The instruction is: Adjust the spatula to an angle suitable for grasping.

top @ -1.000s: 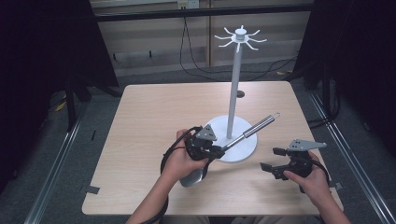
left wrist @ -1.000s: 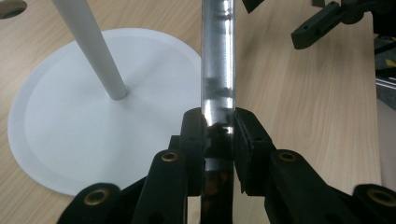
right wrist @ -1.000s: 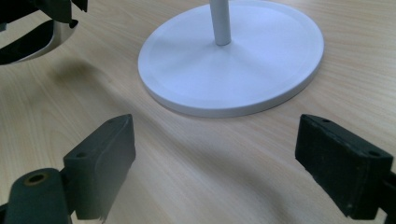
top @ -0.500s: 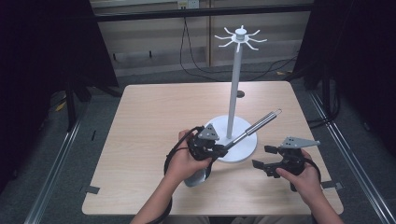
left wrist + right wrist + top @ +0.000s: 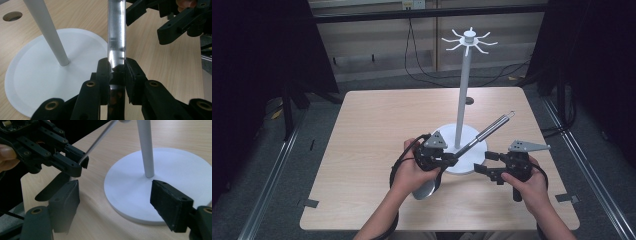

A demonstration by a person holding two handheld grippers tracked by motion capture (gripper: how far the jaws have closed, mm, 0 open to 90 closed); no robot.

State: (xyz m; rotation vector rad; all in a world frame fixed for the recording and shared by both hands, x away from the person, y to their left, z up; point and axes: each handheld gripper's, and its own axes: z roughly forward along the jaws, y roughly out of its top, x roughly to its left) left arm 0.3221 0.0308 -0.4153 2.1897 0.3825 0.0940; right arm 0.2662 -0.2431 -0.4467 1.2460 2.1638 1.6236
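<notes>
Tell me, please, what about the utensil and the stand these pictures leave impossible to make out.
- Utensil: its working end lies under the left gripper and hand in the high view; the left gripper view cuts it at the bottom edge.
- Stand: the top hooks are too thin in the high view to tell whether anything hangs there; both gripper views crop the pole.
- Right gripper: open, holding nothing.

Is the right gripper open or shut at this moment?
Open. In the right gripper view, the right gripper has its two black jaws spread wide apart, with bare wooden table and round white stand base between them, gripping nothing.
</notes>
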